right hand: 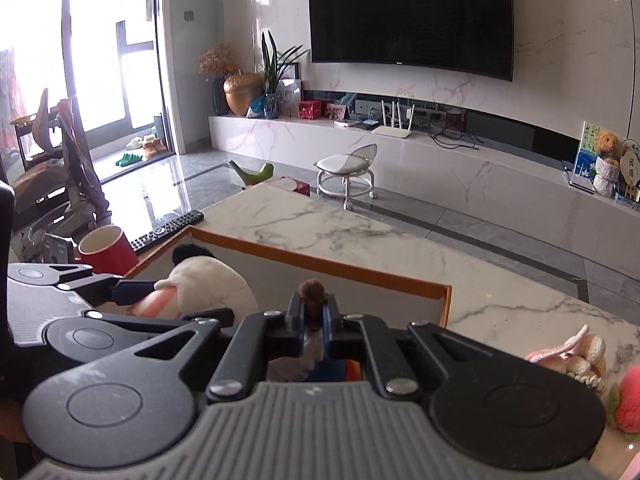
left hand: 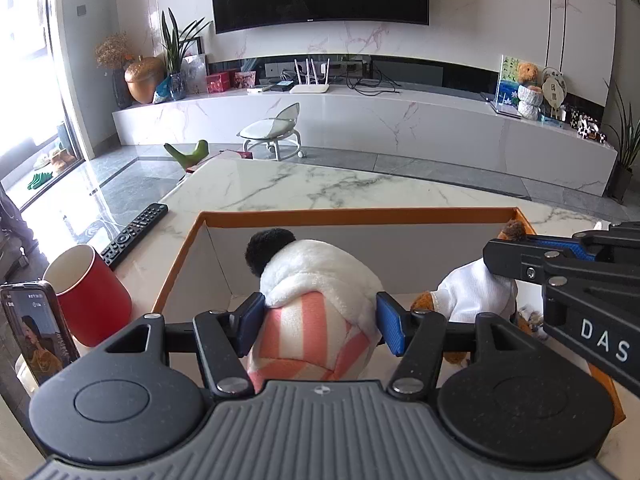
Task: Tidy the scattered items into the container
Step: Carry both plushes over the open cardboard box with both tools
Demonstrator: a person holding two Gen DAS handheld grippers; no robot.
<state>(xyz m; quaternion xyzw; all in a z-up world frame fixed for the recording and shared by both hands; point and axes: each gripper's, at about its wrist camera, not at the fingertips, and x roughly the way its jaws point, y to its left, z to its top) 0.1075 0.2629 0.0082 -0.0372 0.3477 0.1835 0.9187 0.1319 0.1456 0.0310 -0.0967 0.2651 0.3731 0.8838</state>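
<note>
An orange-rimmed white box (left hand: 360, 216) stands on the marble table; it also shows in the right wrist view (right hand: 320, 266). My left gripper (left hand: 320, 320) is shut on a white plush toy with a black pompom and pink striped body (left hand: 316, 280), held over the box; the toy also shows in the right wrist view (right hand: 212, 284). My right gripper (right hand: 314, 316) is shut on a brown bear in a white shirt (left hand: 476, 292), over the box's right side; only the bear's brown ear (right hand: 313, 290) shows between the fingers. A pink knitted toy (right hand: 572, 354) and a pink plush (right hand: 628, 400) lie on the table at right.
A red cup (left hand: 90, 296), a phone (left hand: 38, 332) and a black remote (left hand: 134, 234) sit left of the box. The marble table (left hand: 320, 184) reaches beyond it. A white stool (left hand: 274, 130) and a green bird figure (left hand: 188, 154) are on the floor.
</note>
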